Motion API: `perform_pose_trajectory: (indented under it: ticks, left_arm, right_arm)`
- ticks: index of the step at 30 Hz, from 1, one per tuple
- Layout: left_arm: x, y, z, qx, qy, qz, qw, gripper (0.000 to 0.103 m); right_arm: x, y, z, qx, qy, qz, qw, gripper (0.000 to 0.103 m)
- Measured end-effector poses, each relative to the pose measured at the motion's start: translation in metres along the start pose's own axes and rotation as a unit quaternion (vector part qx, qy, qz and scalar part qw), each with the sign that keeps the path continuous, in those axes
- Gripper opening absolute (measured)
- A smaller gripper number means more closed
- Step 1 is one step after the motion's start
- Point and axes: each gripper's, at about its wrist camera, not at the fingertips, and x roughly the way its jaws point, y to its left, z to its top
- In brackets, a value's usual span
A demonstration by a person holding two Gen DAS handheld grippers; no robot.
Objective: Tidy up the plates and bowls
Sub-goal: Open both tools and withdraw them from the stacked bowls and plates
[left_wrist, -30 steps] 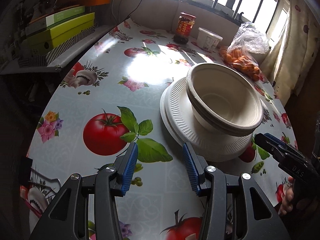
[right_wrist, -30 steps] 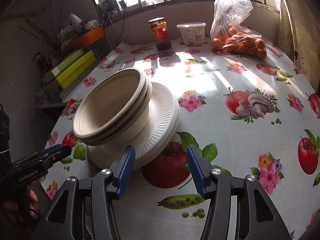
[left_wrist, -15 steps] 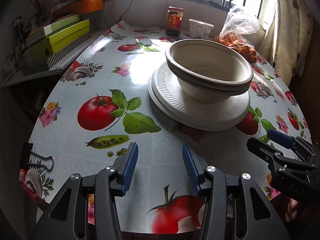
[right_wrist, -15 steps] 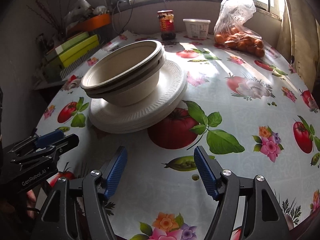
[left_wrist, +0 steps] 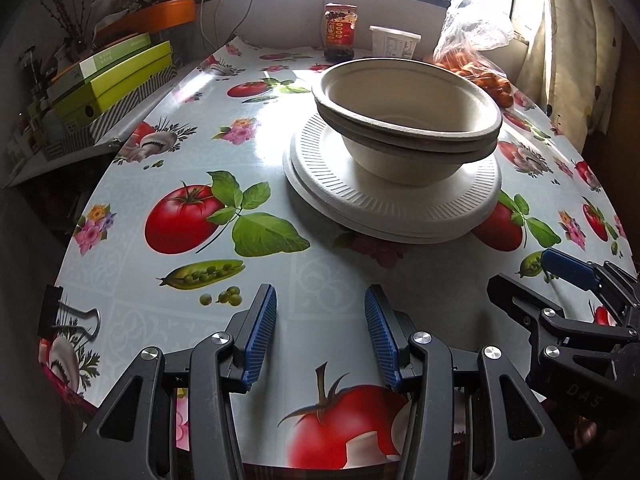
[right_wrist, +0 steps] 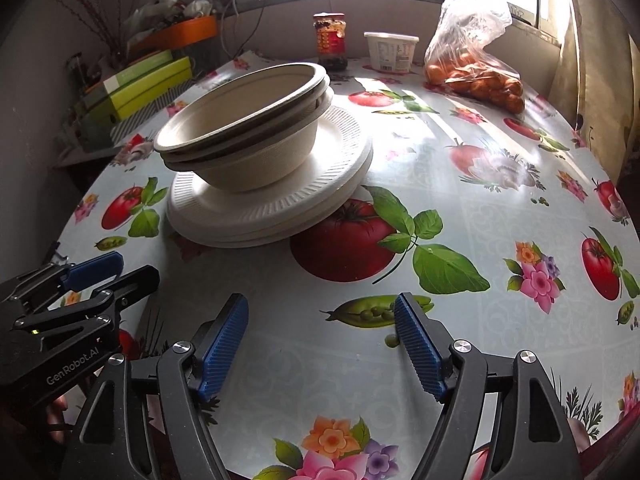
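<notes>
Bowls (left_wrist: 408, 120): nested together, seated on the plates (left_wrist: 392, 200) — one pile near the middle of the worktop (left_wrist: 320, 304).
Plates: stacked flat, rims slightly offset.
Left claw (left_wrist: 320, 334): released, nothing held, low over the worktop's near edge, apart from the pile.
Right claw (right_wrist: 320, 346): released wider, nothing held, likewise apart.
Step in hand: not settled — the pile fits a finished tidy-up as well as a stack awaiting sorting into separate groups.
Next move: none can be prescribed on this evidence.
Left view only: binder clip (left_wrist: 68, 316) on the worktop edge; right claw seen from the side.
Right view only: bag of oranges (right_wrist: 476, 68) shown in full.
</notes>
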Motion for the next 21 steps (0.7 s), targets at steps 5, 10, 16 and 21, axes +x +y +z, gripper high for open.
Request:
perform_pose_trajectory:
  ticks: [5, 10, 16, 21]
  left_arm:
    - [0.0011, -0.0026, 0.0004, 0.004, 0.0, -0.002, 1.0, 0.054]
    - [0.0019, -0.0047, 0.0004, 0.006, 0.001, -0.002, 1.0, 0.059]
    - [0.0028, -0.0042, 0.0008, 0.001, 0.002, 0.001, 1.0, 0.062]
    - [0.0033, -0.0026, 0.0006, -0.004, 0.003, 0.003, 1.0, 0.065]
  right_arm:
    - [0.0003, 0.0002, -0.0003, 0.0, -0.001, -0.001, 1.0, 0.079]
    - [0.0011, -0.0004, -0.0002, -0.001, -0.002, -0.003, 1.0, 0.08]
    - [0.0009, -0.0004, -0.0003, 0.002, -0.003, -0.005, 1.0, 0.08]
    - [0.0008, -0.0007, -0.0007, 0.001, -0.004, -0.007, 1.0, 0.08]
